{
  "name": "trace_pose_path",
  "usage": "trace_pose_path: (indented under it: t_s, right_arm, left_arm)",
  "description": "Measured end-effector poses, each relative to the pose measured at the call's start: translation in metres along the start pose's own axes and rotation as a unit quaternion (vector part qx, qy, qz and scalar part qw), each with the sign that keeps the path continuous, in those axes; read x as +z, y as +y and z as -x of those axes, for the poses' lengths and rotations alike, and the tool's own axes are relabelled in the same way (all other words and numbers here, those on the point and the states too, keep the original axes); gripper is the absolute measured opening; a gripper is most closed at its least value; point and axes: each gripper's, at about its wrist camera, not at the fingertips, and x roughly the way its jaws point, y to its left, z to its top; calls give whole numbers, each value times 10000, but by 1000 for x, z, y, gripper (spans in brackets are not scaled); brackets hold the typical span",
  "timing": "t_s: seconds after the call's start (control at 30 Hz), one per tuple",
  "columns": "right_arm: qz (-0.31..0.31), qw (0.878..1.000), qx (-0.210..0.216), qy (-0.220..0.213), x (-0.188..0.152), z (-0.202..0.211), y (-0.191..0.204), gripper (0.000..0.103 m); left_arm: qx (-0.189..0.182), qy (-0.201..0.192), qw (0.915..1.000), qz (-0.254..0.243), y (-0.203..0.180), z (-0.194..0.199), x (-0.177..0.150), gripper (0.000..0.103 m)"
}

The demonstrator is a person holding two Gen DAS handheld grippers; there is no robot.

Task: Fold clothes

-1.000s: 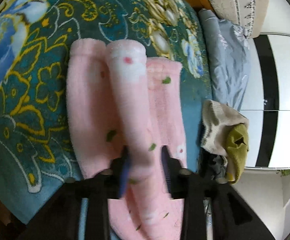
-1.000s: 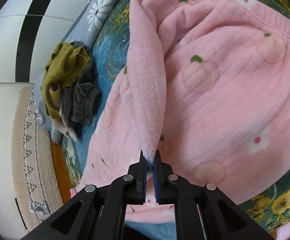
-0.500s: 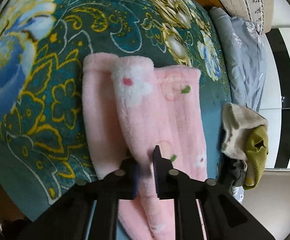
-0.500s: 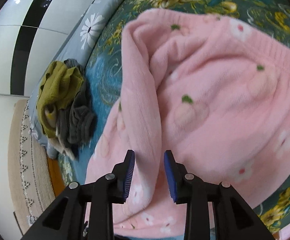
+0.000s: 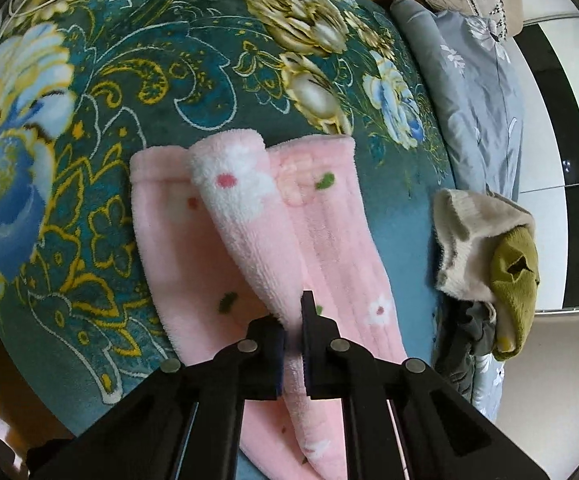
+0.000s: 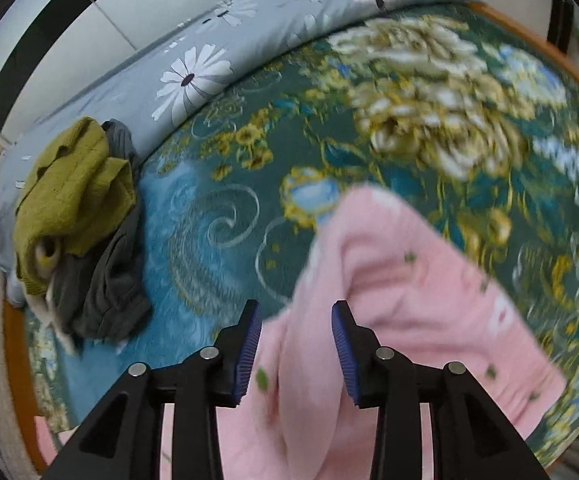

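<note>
The left gripper (image 5: pixel 292 322) pinches a raised ridge of the pink fleece garment (image 5: pixel 329 240) at lower centre of its frame; the right gripper (image 6: pixel 295 344) is opening, fleece between but clear of its pads. To fold cleanly, I'd keep the pinch firm; carry the ridge across the floral blanket (image 5: pixel 137 80) without dragging the layers beneath.

Two black plastic two-finger grippers, left (image 5: pixel 293 320) and right (image 6: pixel 295 344), each with triangular cut-out arms, round silver pivot screws and ribbed blue finger pads (image 6: pixel 249 344) (grooved like combs).
</note>
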Motion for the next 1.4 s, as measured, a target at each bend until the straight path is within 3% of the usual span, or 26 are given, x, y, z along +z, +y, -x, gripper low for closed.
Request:
trace_pose_path:
  t_s: [0.1, 0.17, 0.23, 0.4, 0.47, 0.53, 0.6, 0.73, 0.8, 0.87, 1.07, 1.17, 1.33, 1.4]
  right_arm:
    - [-153, 9983, -374, 425, 11, -20, -4, 40]
    - [-431, 9976, -66, 533, 13, -31, -15, 39]
    - [-595, 9963, 194, 589, 14, -36, -22, 6]
    - [-853, 9857, 1451, -73, 4, 6, -62, 3]
    - [-934, 9864, 1341, -154, -8, 11, -86, 3]
    - [-959, 9897, 1059, 61, -22, -3, -112, 4]
    - [-1221, 9867, 1042, 254, -35, -17, -128, 7]
    - [-1503, 9826, 1074, 211, -48, -20, -139, 9]
    - [-1326, 9870, 909, 82, -46, -9, -134, 20]
    - [-1134, 9907, 730, -173, -42, 8, -127, 45]
    - [-474, 9942, 901, -342, -16, 19, -78, 48]
    - [-192, 9983, 537, -111, -2, 0, -52, 51]
    - [-611, 9977, -48, 286, 5, -27, -57, 50]
    - [-973, 9946, -122, 341, 6, -27, -69, 18]
  left_arm:
    - [12, 8, 10000, -7, 0, -1, 0, 7]
    - [43, 11, 10000, -1, -1, -3, 0, 7]
    - [48, 26, 10000, 37, 1, -4, -1, 7]
    - [44, 38, 9999, 107, 7, -4, -1, 7]
    - [0, 27, 10000, 81, 7, -2, -1, 7]
    - [1, 27, 10000, 26, 6, -2, -2, 7]
    - [49, 47, 10000, -24, 5, -4, -2, 7]
    - [108, 86, 9999, 54, 7, -8, -4, 7]
    - [127, 93, 9998, 78, 7, -9, -5, 7]
    - [157, 92, 9998, 51, 6, -10, -5, 7]
    - [196, 112, 9997, 46, 5, -15, -9, 7]
    - [197, 143, 9997, 92, 5, -17, -10, 7]
    - [181, 166, 9996, 164, 8, -17, -11, 7]
    - [179, 170, 9996, 169, 8, -17, -10, 7]
